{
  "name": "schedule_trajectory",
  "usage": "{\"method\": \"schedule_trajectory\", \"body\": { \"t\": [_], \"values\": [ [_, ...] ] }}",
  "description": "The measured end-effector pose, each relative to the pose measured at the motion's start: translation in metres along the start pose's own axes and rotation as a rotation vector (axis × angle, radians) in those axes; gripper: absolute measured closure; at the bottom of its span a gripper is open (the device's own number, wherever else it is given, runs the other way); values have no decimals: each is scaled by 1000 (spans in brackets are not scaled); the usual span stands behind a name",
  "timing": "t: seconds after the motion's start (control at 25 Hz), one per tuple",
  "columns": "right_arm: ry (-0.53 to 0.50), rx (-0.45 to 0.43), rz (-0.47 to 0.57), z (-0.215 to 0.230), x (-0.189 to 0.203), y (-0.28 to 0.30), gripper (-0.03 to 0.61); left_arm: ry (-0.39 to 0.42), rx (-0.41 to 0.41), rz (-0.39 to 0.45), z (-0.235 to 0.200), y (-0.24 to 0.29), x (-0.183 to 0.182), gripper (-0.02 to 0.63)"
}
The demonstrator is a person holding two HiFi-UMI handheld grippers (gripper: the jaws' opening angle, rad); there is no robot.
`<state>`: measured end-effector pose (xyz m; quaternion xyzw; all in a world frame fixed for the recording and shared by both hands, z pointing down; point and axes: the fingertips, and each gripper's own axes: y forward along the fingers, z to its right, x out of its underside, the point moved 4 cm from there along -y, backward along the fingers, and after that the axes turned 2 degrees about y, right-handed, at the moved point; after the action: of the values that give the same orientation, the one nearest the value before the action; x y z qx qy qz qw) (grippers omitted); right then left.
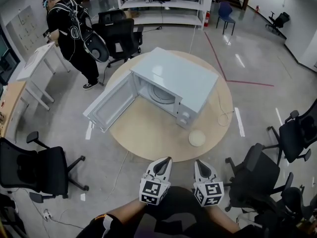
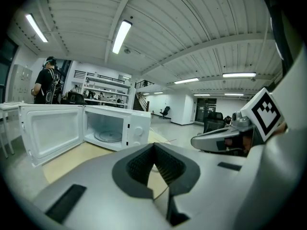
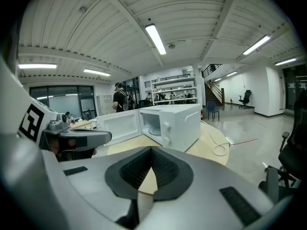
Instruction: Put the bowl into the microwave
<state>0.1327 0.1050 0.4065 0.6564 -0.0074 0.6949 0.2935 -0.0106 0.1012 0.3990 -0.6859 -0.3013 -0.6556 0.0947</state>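
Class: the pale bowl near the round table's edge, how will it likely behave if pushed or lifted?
The bowl looks small and shallow, so it is probably light and unlikely to tip. On the smooth wooden table it would likely slide, not roll. It sits near the edge, so a push outward might drop it.

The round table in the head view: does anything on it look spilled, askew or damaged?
Nothing stands out: the microwave stands level with its door open, the bowl sits near the table edge, and nothing is spilled.

Open-plan office: swivel chairs [image 1: 34,170], shelving [image 1: 163,4]
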Motion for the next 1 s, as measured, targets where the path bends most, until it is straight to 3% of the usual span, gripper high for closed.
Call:
{"method": "schedule_trajectory", "body": {
  "t": [0.44,1.0],
  "values": [
    [1,41,-32,-23,7,12,563,-33,30,-10,-24,-10,12,568],
    [57,39,-62,32,8,47,563,-26,-21,-55,-32,37,9,568]
  ]
}}
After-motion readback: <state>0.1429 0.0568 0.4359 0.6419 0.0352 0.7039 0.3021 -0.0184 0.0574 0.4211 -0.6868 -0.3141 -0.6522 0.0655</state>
